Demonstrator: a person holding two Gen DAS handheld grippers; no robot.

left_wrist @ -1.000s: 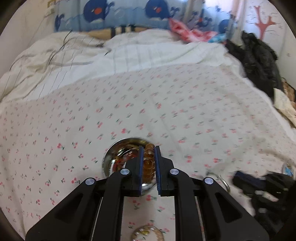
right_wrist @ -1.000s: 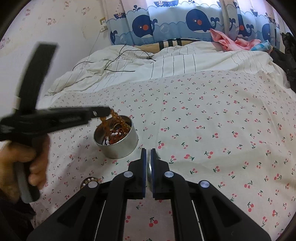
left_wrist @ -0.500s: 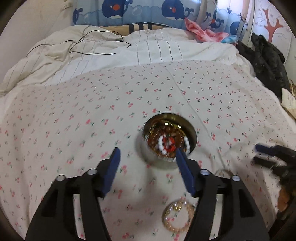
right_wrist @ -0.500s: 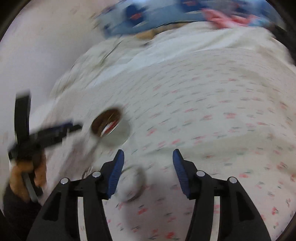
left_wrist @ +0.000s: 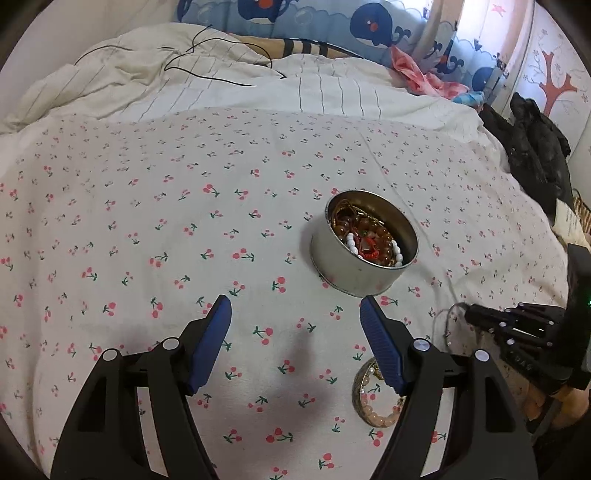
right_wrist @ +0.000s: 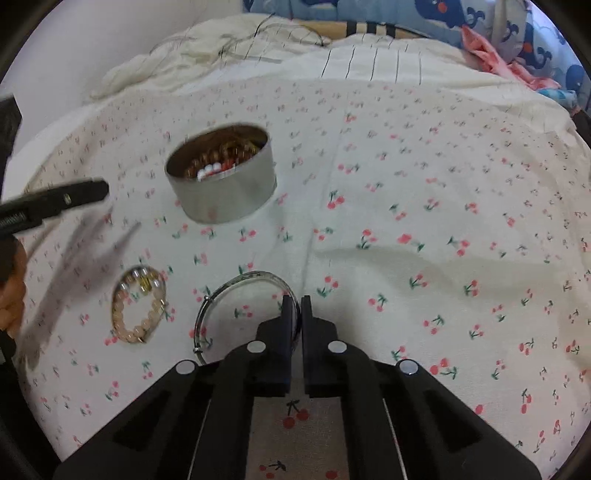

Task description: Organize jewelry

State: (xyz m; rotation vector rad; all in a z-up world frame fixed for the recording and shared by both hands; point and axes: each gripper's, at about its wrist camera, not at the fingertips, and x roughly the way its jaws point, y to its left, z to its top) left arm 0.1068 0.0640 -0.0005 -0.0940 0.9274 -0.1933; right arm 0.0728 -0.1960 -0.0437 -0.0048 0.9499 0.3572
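Setting: a bed spread with a cherry-print sheet [left_wrist: 147, 221], a rumpled striped quilt [left_wrist: 221, 85] and whale-pattern curtains [left_wrist: 369, 26] beyond it.
Tin: a round metal tin [left_wrist: 364, 243] stands upright on the sheet, its lid off, heaped with brown, white and red beaded jewelry.
Left gripper: the left gripper [left_wrist: 295, 321] hangs over bare sheet just short of the tin, its blue-padded jaws wide and opening, nothing between them.
Beaded bracelet: a pale pink bead bracelet [right_wrist: 138, 306] with a gold charm lies flat on the sheet, near the tin, partly hidden behind the left gripper's right finger in the left wrist view.
Right gripper: the right gripper [right_wrist: 296, 301] points down at the sheet, its jaws pinched together on the rim of a thin silver bangle [right_wrist: 229, 291].
Bangle: it lies on the sheet just beside the bead bracelet, apart from the tin.
Dark clothing: a black heap [left_wrist: 535, 147] sits at the bed's far right edge.
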